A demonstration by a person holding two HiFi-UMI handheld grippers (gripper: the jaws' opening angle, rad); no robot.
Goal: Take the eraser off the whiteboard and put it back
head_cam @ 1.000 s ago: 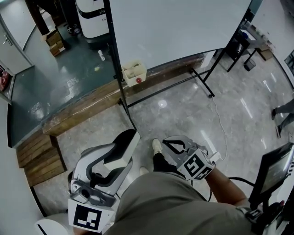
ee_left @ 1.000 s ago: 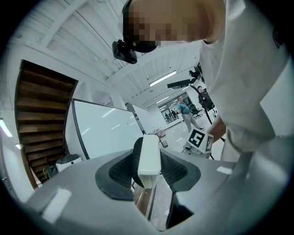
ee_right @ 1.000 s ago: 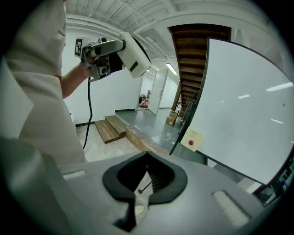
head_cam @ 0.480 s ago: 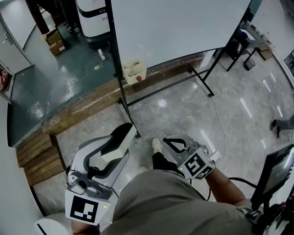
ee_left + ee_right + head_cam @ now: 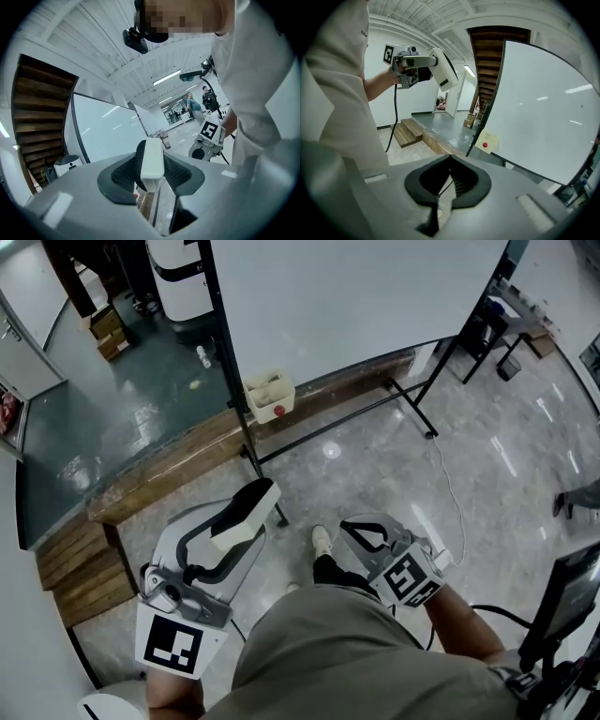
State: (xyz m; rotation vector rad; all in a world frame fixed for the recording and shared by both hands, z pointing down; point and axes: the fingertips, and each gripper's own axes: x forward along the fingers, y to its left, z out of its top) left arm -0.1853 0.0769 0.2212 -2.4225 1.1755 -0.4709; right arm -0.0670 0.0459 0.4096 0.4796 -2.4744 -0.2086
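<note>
- Low at 7 o'clock in the head view, the left gripper (image 5: 251,507) has its jaws closed on the white eraser (image 5: 152,157). The block stands edge-on between the dark pads and is carried in the air, apart from the whiteboard (image 5: 347,296).
- At 5 o'clock the right gripper (image 5: 359,532) has its jaws fully together with nothing between them. It looks idle.
- Judging by this, the taking-off half is done and the putting-back half is in hand.
- The next move calls for bringing the eraser up to the board at 12 o'clock and meeting the white face flat. The jaws should let go only once it sits there on its own. Whether it clings by magnet I cannot tell.
- A cream box (image 5: 270,395) with a red spot hangs at the board's lower left corner, at about 11 o'clock.
- The board stands on a black frame over a glossy pale stone floor (image 5: 375,465).
- A worn wooden step (image 5: 159,470) edges a raised grey-green floor at 10 o'clock.
</note>
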